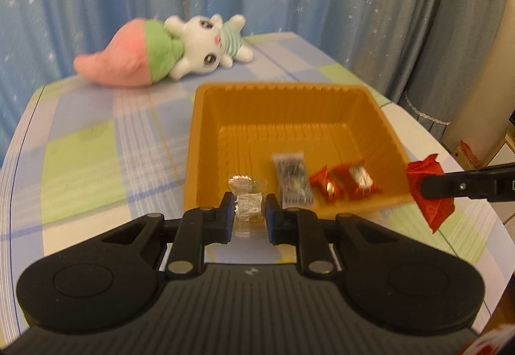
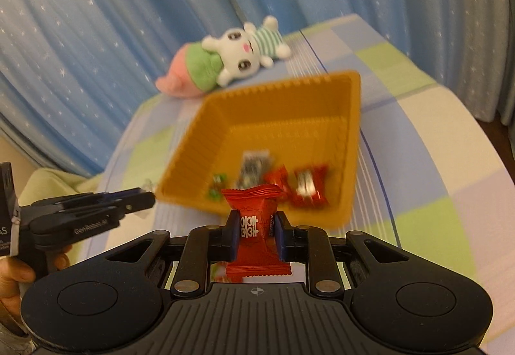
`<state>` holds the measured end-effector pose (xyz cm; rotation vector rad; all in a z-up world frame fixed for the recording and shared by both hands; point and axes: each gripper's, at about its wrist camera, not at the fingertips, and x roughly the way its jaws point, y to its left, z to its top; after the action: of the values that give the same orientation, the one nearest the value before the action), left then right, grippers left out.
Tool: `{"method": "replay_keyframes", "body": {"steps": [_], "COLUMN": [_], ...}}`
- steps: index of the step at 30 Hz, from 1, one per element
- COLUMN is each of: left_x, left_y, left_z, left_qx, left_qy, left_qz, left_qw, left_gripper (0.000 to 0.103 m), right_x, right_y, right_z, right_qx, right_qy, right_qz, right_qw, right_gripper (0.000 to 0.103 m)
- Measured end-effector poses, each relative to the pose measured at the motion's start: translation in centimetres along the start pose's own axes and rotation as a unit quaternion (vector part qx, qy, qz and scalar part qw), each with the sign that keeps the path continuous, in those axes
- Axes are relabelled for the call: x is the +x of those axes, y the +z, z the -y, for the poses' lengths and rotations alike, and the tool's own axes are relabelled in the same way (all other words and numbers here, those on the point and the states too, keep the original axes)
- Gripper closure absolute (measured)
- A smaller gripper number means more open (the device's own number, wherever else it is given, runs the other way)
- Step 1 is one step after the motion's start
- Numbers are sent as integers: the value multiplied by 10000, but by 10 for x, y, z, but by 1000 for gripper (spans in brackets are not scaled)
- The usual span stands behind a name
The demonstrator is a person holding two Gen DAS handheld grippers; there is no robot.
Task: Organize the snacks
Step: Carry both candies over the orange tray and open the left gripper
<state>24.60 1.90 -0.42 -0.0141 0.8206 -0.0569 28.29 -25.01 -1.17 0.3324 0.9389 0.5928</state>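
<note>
Left gripper, jaws closed on a clear candy at the near rim of the orange tray, and right gripper, clamping a red candy just short of that tray, which holds further wrapped snacks ahead of both.

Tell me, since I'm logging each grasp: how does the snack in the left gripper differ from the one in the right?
The left gripper holds a clear packet, see-through with pale contents; the right gripper holds a red packet, opaque with white print. The clear packet looks flatter, the red packet puffier. Both are pinched between shut jaws near the orange tray, neither yet inside it.
</note>
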Motion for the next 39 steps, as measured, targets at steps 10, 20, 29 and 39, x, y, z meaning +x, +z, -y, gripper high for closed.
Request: {"method": "replay_keyframes", "body": {"steps": [10,20,29,39], "left_x": [50,107,139,151], "left_y": [54,71,71,68], "left_z": [6,10,10,10], "left_qx": [160,470,626,572], "left_qy": [-47,-9,-4,-1], "left_qz": [32,-345,-641,-824], "left_qw": [9999,9983,9960,9950], "left_gripper": [85,85,85,84], "right_x": [38,72,84,87], "right_y": [46,65,68,68], "right_z": [5,24,33,39], "right_qx": [-2,158,244,310], "right_qy": [-92,-304,-390,-411], "right_qz": [294,188,83,47], "right_qw": [9995,9992,9989,9987], "right_gripper": [81,81,81,81]}}
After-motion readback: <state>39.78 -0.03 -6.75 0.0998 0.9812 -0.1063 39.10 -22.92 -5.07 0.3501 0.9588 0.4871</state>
